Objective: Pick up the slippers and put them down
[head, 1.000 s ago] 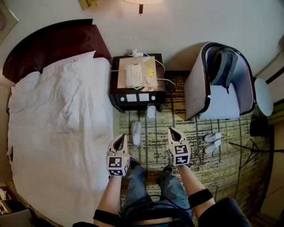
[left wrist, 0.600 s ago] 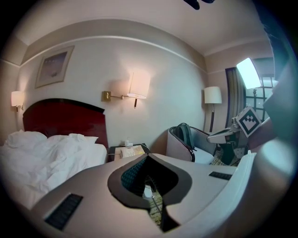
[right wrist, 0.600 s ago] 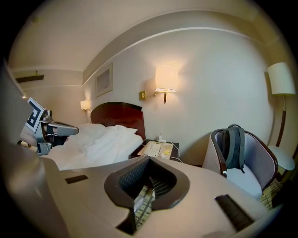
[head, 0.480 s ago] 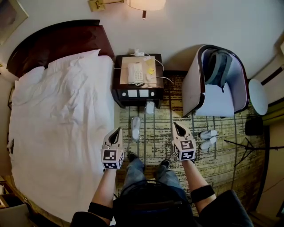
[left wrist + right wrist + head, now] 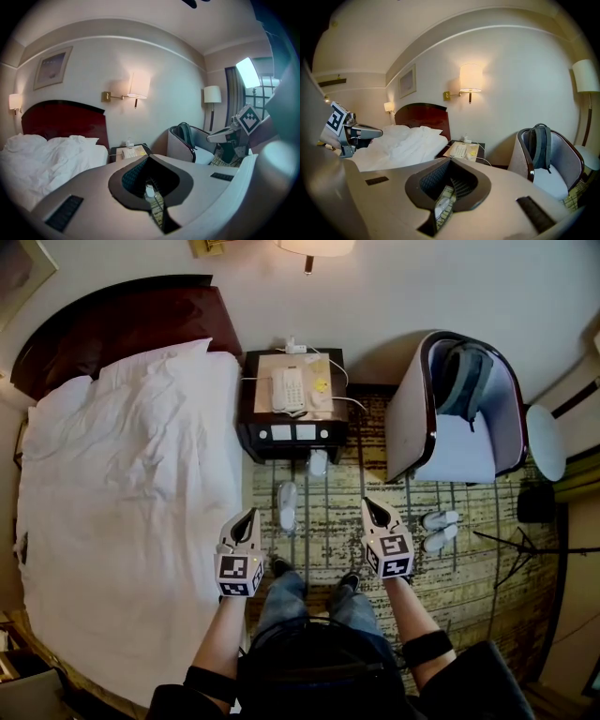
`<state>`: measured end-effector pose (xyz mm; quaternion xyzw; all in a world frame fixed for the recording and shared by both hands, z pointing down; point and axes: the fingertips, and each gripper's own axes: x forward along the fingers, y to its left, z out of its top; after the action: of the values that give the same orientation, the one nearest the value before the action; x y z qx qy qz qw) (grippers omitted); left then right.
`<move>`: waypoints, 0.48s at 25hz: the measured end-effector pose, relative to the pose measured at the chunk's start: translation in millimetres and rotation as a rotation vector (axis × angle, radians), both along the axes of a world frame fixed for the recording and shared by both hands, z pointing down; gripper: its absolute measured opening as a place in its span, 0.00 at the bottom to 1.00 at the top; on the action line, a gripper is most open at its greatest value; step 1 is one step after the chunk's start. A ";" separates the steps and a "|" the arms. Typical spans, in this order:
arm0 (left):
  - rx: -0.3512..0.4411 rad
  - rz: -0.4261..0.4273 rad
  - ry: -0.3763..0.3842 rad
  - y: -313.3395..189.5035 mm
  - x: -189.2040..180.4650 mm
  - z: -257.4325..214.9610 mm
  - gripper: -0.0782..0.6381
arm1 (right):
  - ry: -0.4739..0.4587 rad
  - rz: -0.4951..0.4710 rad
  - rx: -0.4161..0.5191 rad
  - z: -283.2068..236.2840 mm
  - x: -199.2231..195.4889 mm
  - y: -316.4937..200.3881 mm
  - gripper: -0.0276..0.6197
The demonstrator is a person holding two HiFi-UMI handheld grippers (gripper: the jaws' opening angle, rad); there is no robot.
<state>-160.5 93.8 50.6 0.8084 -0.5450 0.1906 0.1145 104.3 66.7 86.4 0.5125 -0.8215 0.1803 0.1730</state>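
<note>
On the carpet at 12 o'clock lay a slipper; the left gripper and right gripper, both closed on nothing, likely needed opening before reaching.

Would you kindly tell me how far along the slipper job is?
Done: nothing visible; a white slipper by the nightstand and a pair of slippers beside the armchair lie on the carpet. In hand: nothing; the left gripper and right gripper are shut, empty. Left: picking slippers up and putting them down.
</note>
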 end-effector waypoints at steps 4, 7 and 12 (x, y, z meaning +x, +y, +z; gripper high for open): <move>-0.019 0.053 -0.003 -6.1 1.3 -0.3 0.11 | -0.001 0.011 -0.004 3.4 -13.2 -9.3 0.05; -0.036 0.101 -0.005 -13.0 1.3 4.8 0.11 | -0.013 0.027 -0.009 7.9 -25.7 -16.5 0.05; -0.048 0.161 -0.020 -29.2 -5.8 19.1 0.11 | -0.021 0.036 -0.003 20.3 -47.2 -36.3 0.05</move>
<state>-166.3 64.6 69.7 0.8446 -0.4747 0.2203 0.1127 57.1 30.3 106.7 0.5251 -0.8136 0.1903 0.1618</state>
